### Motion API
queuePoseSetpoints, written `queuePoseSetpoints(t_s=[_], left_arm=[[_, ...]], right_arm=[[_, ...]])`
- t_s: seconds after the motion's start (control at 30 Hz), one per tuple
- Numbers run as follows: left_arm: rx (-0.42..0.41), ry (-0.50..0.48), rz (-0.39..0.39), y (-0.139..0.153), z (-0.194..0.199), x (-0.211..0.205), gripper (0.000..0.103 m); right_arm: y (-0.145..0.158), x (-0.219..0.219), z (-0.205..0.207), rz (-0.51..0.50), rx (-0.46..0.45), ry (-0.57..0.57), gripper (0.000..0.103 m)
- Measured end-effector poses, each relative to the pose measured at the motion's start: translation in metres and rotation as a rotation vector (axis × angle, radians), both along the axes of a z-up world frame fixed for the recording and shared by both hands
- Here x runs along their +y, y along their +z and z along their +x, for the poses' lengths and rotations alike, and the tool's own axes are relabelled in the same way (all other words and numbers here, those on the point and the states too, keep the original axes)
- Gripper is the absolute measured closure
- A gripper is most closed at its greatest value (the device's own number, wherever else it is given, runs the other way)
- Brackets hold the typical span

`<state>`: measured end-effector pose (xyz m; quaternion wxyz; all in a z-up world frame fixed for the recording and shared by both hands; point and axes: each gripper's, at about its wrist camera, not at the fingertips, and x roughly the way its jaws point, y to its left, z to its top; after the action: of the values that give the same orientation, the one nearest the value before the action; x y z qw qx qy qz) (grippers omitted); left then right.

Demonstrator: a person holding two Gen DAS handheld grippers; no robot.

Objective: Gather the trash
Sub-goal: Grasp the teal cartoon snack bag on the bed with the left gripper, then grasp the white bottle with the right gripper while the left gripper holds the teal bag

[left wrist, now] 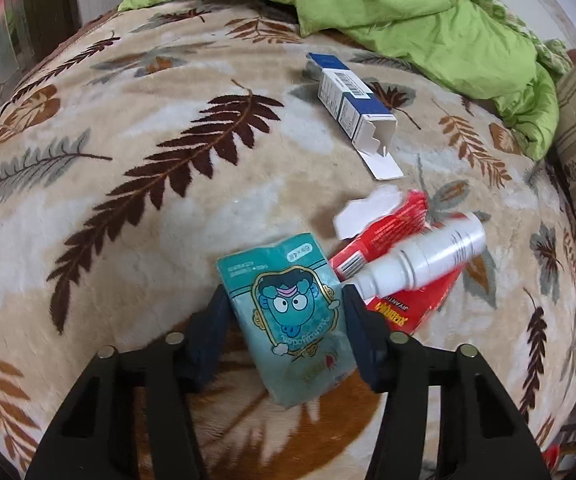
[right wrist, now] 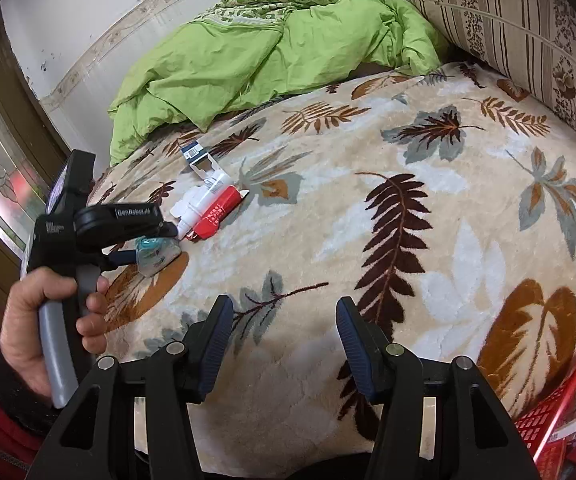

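Trash is only partly gathered, by my reckoning. My left gripper has its two fingers pinching a teal plastic tissue packet with a cartoon face, held just above the leaf-patterned fleece blanket near its front edge. Just beside it lie a white plastic bottle resting across a torn red cardboard box, and further toward the green quilt an opened blue-and-white carton. Those three are still to collect. My right gripper hangs empty, fingers spread. A red mesh plastic basket at the blanket's front right corner is, I judge, where the packet goes.
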<state>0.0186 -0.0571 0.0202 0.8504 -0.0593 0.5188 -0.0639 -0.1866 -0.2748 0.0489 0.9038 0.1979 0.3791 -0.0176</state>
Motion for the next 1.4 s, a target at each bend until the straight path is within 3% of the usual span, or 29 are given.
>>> queuePoseSetpoints(t_s=[0.17,0.43,0.73,0.8,0.87,1.1,1.4], left_arm=[[-0.050,-0.005,0.015,0.006,-0.027,0.027,0.057],[-0.172,0.095,0.085,0.006,-0.061,0.063,0.056],[-0.199,0.091,0.075,0.004,-0.056,0.065,0.056],[-0.199,0.087,0.067,0.003,-0.056,0.066,0.055],[-0.201,0.082,0.070,0.003,-0.056,0.066,0.055],[-0.201,0.081,0.061,0.002,-0.055,0.066,0.055],[-0.200,0.081,0.055,0.001,-0.054,0.067,0.055]], right_arm=[[-0.001,0.002,0.001,-0.007,0.007,0.004,0.046],[0.005,0.010,0.015,0.002,0.031,0.053,0.046],[0.046,0.043,0.094,0.089,-0.006,0.120,0.047],[0.042,0.051,0.117,0.133,0.017,0.121,0.057],[0.035,0.057,0.138,0.157,0.054,0.118,0.061],[0.005,0.063,0.192,0.205,0.174,0.064,0.062],[-0.020,0.068,0.222,0.123,0.259,0.047,0.062]])
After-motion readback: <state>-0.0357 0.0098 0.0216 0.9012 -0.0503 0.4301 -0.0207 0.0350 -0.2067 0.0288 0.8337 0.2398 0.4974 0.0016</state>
